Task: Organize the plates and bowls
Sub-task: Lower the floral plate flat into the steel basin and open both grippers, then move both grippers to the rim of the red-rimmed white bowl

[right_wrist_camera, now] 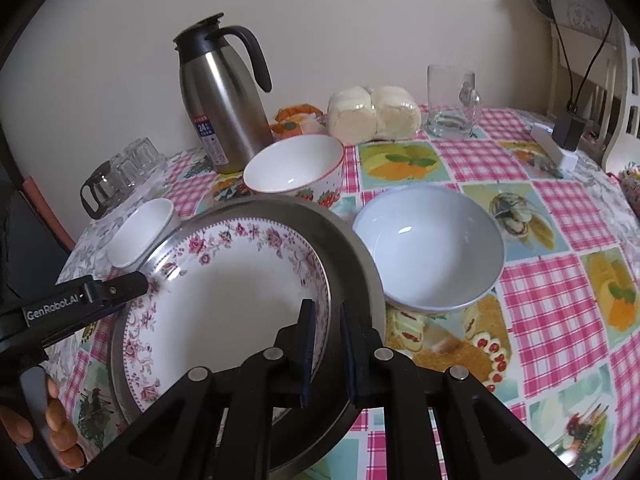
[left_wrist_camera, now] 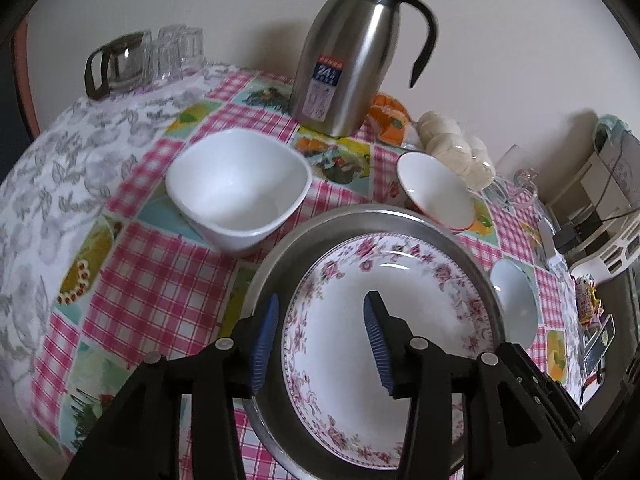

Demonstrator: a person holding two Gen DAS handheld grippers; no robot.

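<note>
- Nearest: floral plate [right_wrist_camera: 224, 300] already nested in metal pan [right_wrist_camera: 360, 280]; right gripper [right_wrist_camera: 326, 344] clamped on pan's rim.
- Left gripper [left_wrist_camera: 320, 344] parted, empty, above plate.
- Beyond, unstacked: square bowl [left_wrist_camera: 236, 184], blue bowl [right_wrist_camera: 428, 248], strawberry bowl [right_wrist_camera: 296, 172].

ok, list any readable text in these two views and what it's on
"GenRobot.AI": on the arm of the left gripper, seen from the right wrist view.
"24": large white digits on the blue label of the steel thermos jug; it shows in both views.
The rest of that label, the red strip above and the small print below, is too blurred to read.
The small packets at the table's right edge carry print, too small to read.
</note>
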